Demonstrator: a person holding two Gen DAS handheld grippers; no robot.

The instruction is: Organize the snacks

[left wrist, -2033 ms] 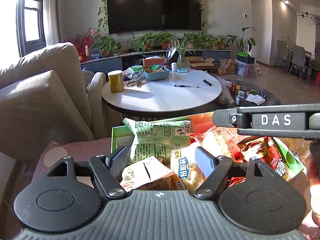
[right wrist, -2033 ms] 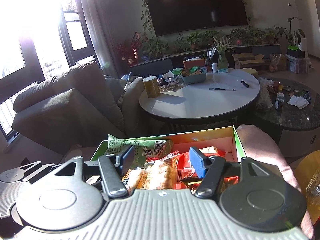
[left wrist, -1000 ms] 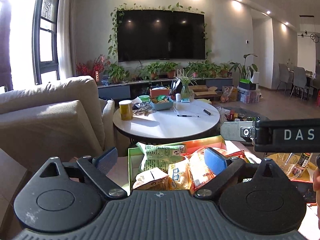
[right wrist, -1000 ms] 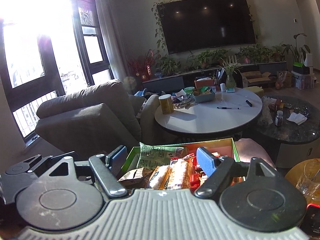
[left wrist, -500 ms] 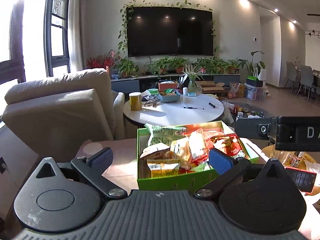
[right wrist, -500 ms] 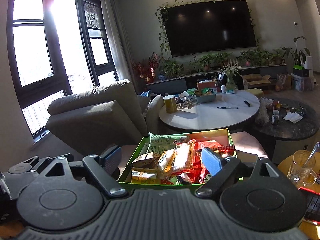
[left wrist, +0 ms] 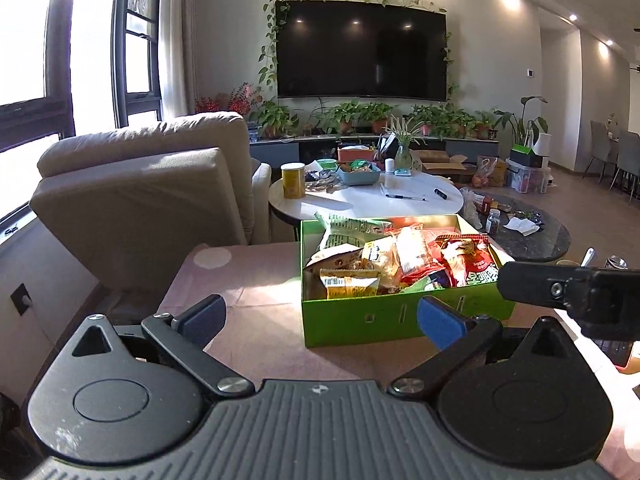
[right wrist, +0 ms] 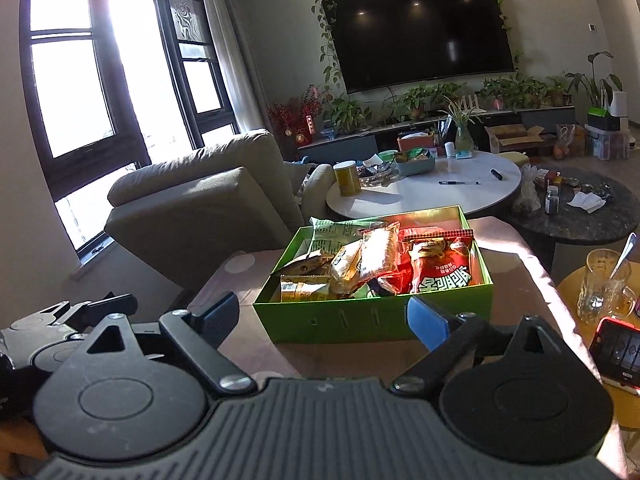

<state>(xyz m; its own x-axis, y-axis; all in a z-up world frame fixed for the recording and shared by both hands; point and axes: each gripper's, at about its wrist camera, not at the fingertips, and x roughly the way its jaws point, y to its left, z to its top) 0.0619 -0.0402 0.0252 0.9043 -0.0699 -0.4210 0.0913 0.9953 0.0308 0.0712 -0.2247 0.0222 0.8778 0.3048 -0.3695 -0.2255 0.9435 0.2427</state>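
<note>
Nearest the lenses, both tools sit low over a pink tabletop (left wrist: 260,280). On the left gripper (left wrist: 320,316) the fingers (left wrist: 202,318) stand spread wide with nothing between them; on the right gripper (right wrist: 322,316) the fingers (right wrist: 426,322) are also apart and grip nothing. Part of the right tool crosses the right edge of the left wrist view, in front of the box's near right corner.

Just beyond the fingertips stands the green box (right wrist: 372,320), open-topped and packed with snacks: a red packet (right wrist: 440,272) at the right, a pale biscuit pack (right wrist: 378,258) in the middle, a yellow-brown wrapper (right wrist: 304,292) at the near left and a green bag (right wrist: 336,232) at the far left. Nothing lies between the fingers and the box's near wall.

To the right, on a yellow surface, a glass mug (right wrist: 602,284) holds a spoon, and a red phone (right wrist: 618,354) lies nearer. Behind the box are a beige armchair (left wrist: 148,184) at the left, a white round table (left wrist: 360,200) bearing a yellow canister (left wrist: 293,180), a blue tray and pens, and a dark stone table (right wrist: 580,216) at the right. Farthest back, potted plants line a low cabinet under a wall-mounted television (left wrist: 362,56).
</note>
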